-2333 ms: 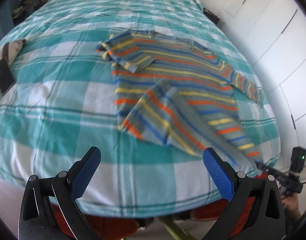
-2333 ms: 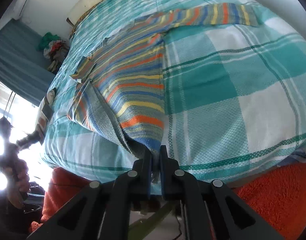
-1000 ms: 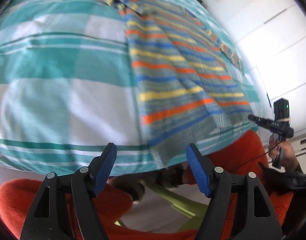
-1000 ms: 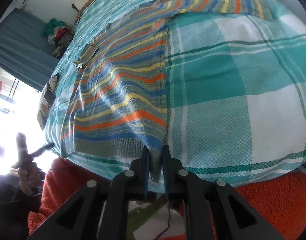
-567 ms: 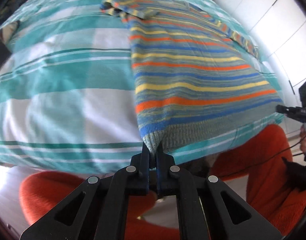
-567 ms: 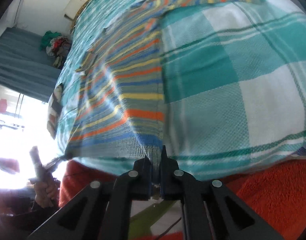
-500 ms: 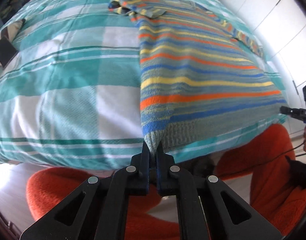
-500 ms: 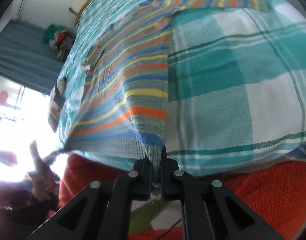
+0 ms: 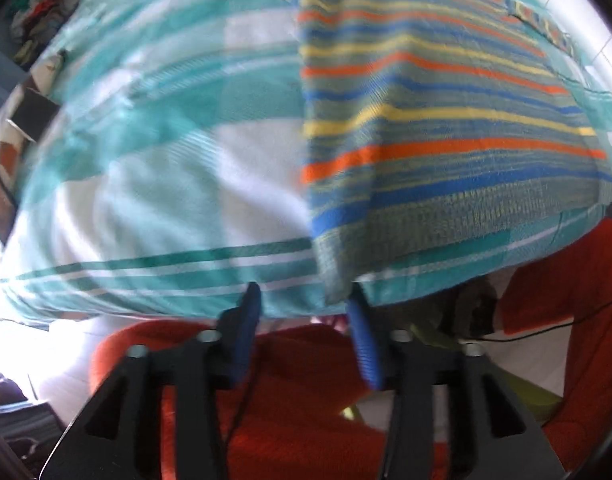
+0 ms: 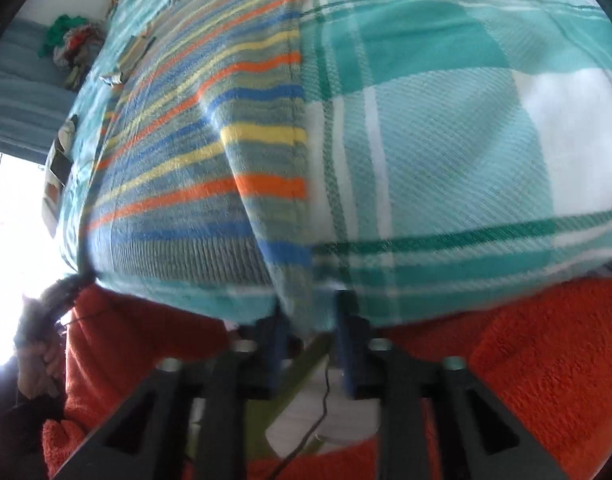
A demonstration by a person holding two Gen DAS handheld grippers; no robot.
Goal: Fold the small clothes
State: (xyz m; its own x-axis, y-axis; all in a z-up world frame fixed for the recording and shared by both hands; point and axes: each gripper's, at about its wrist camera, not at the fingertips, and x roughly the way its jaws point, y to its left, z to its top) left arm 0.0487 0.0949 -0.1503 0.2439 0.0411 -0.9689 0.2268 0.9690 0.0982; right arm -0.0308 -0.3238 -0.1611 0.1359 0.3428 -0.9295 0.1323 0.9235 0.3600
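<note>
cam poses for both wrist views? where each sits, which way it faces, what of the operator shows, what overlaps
Left wrist: on the left hand-held gripper, low at the bed's near edge, facing up along the checked bedspread; open blue-padded fingers, orange-clad legs below.
Right wrist: on the right hand-held gripper, same edge, facing the same way; open fingers, orange legs, the other hand at left.
Shared: the striped sweater, its hem at both grippers, and the bedspread.
</note>
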